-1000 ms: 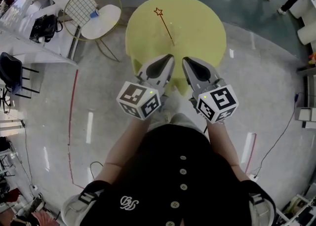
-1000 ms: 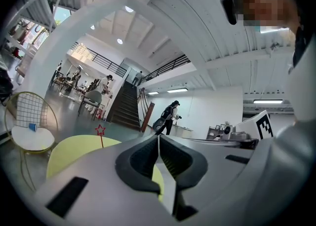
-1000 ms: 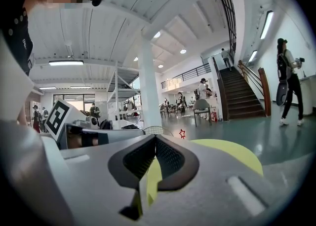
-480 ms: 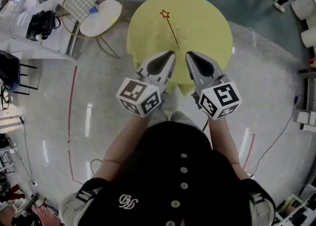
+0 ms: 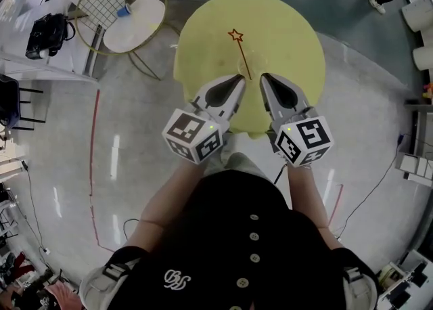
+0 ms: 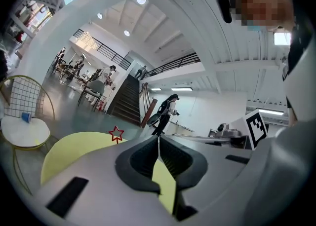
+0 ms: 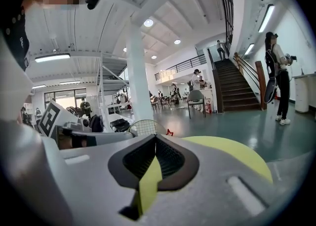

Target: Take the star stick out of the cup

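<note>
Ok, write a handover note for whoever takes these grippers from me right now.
Grippers: left gripper and right gripper are both shut and empty, side by side over the near edge of the table.
Things: star stick leans in the clear cup just beyond both tips; the cup is faint in the head view.
Done: nothing yet, stick untouched.
Left: open one gripper, close on the stick, lift it out of the cup.

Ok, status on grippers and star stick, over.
Left gripper shut, empty. Right gripper shut, empty. Star stick in cup on yellow table, untouched. Nothing in the way.
</note>
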`<state>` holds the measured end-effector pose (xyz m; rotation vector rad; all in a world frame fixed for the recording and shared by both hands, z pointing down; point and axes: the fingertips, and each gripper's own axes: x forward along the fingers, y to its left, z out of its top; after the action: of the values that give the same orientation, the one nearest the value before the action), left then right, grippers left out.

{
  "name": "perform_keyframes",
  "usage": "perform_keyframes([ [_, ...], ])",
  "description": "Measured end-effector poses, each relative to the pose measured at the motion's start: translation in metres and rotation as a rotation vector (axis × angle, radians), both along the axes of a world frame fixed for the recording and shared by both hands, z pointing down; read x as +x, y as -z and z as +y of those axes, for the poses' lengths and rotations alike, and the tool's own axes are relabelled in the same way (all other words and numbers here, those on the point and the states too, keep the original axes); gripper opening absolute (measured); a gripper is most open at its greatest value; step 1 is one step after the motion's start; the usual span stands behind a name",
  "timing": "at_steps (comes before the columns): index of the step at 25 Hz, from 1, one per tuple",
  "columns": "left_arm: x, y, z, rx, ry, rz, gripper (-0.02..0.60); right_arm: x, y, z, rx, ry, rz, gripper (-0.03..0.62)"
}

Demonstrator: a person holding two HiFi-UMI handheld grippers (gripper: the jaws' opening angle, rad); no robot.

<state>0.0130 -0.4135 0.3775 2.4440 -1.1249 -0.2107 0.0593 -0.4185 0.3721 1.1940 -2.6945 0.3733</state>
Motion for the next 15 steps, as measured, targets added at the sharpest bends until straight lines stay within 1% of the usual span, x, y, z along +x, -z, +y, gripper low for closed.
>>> perform_keyframes([
  [6,-0.014,-0.016,-0.028,-0.044,0.007,0.027,0.020,-0.007,-0.013,-0.035,-0.026,-0.025,0.040,0.005],
  [11,-0.021,-0.028,-0.044,-0.077,0.005,0.041,0.020,-0.015,-0.025,-0.055,-0.050,-0.041,0.050,0.005],
  [15,-0.024,-0.032,-0.060,-0.085,0.002,0.055,0.020,-0.021,-0.035,-0.068,-0.077,-0.037,0.060,0.009],
])
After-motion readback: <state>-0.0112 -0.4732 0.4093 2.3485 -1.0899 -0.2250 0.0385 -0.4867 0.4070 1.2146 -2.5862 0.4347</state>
